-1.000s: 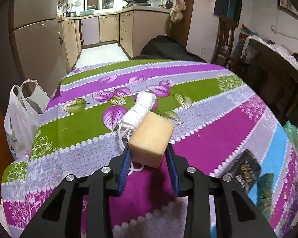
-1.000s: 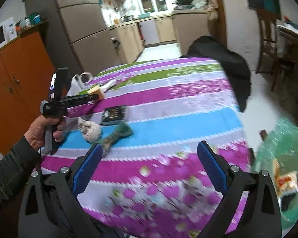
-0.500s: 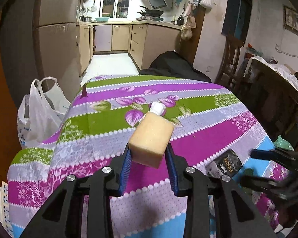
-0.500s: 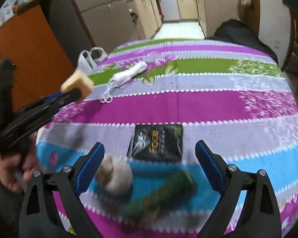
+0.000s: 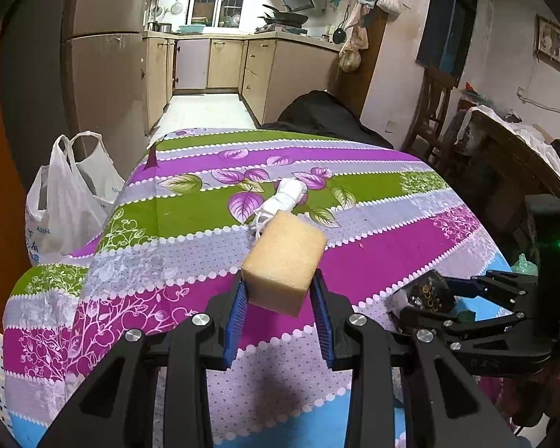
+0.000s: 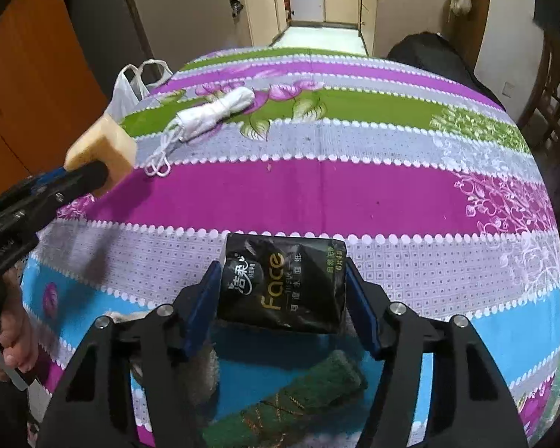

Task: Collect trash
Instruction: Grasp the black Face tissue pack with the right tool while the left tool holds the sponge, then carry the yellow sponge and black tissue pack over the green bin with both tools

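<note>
Left hand-held gripper (image 5: 280,298): as you carry it clear of the table (image 5: 373,250), it clamps the sponge (image 5: 284,261) mid-frame.
Right hand-held gripper (image 6: 283,308): your pads flank the tissue pack (image 6: 283,283) at lower centre; whether they grip it, I cannot tell.

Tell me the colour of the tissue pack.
Black tissue pack with gold lettering, clearest in the right wrist view.

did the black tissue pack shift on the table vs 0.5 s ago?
Cannot tell. In the right wrist view the black tissue pack sits on the same dotted grey stripe, now between the right hand-held gripper pads; camera moved.
</note>
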Action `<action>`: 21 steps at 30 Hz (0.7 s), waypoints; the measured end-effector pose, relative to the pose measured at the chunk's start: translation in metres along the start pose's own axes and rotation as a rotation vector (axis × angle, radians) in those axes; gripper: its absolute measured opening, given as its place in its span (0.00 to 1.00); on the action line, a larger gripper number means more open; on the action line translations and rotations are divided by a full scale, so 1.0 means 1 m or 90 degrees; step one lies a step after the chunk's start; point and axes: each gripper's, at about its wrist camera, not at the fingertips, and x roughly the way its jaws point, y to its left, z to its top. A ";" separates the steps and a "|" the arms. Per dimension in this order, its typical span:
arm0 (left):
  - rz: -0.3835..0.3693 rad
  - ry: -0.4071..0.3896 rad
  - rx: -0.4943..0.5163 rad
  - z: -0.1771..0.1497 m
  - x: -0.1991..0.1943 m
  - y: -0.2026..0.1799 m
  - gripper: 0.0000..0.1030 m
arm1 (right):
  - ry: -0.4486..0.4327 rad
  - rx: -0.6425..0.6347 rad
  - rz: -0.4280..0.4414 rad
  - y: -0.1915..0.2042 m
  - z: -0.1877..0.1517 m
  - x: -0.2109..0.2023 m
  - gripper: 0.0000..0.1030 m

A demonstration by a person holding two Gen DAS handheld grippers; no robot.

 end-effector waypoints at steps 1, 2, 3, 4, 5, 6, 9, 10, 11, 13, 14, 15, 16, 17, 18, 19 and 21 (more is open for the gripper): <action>0.000 0.000 -0.001 0.000 0.000 -0.001 0.34 | -0.010 -0.003 0.000 0.001 0.000 -0.004 0.57; 0.000 0.000 -0.004 -0.001 -0.001 -0.001 0.33 | -0.019 -0.004 -0.001 0.002 -0.001 -0.008 0.57; 0.001 -0.002 -0.006 -0.002 -0.003 -0.003 0.33 | -0.033 -0.004 -0.001 0.001 -0.001 -0.015 0.57; 0.002 -0.005 -0.005 -0.002 -0.005 -0.004 0.33 | -0.042 -0.003 -0.001 0.002 0.000 -0.019 0.57; 0.004 -0.010 -0.003 -0.003 -0.009 -0.007 0.33 | -0.052 -0.003 -0.002 0.001 -0.001 -0.026 0.57; 0.006 -0.015 0.000 -0.004 -0.013 -0.010 0.33 | -0.065 -0.005 -0.006 0.001 -0.002 -0.034 0.57; 0.010 -0.029 0.006 -0.004 -0.027 -0.018 0.33 | -0.100 -0.002 -0.011 -0.003 -0.004 -0.058 0.57; 0.009 -0.034 0.007 -0.004 -0.032 -0.021 0.33 | -0.117 0.004 -0.014 -0.006 -0.005 -0.070 0.57; 0.007 -0.041 0.010 -0.003 -0.039 -0.027 0.33 | -0.129 0.007 -0.018 -0.008 -0.006 -0.078 0.57; 0.005 -0.049 0.015 -0.002 -0.049 -0.037 0.34 | -0.158 0.016 -0.021 -0.014 -0.014 -0.101 0.57; -0.004 -0.054 0.018 -0.002 -0.057 -0.046 0.34 | -0.171 0.019 -0.027 -0.019 -0.019 -0.114 0.57; -0.010 -0.059 0.023 -0.001 -0.062 -0.053 0.34 | -0.179 0.022 -0.031 -0.022 -0.024 -0.124 0.57; -0.016 -0.063 0.029 0.000 -0.067 -0.060 0.34 | -0.192 0.028 -0.038 -0.029 -0.032 -0.138 0.57; -0.026 -0.069 0.039 0.000 -0.074 -0.072 0.34 | -0.202 0.034 -0.045 -0.035 -0.038 -0.149 0.57; -0.036 -0.072 0.047 0.001 -0.078 -0.084 0.34 | -0.212 0.039 -0.055 -0.042 -0.044 -0.161 0.57; -0.049 -0.076 0.060 0.001 -0.083 -0.100 0.33 | -0.224 0.045 -0.068 -0.050 -0.053 -0.176 0.57; -0.068 -0.079 0.078 0.002 -0.088 -0.125 0.33 | -0.242 0.058 -0.089 -0.067 -0.068 -0.202 0.57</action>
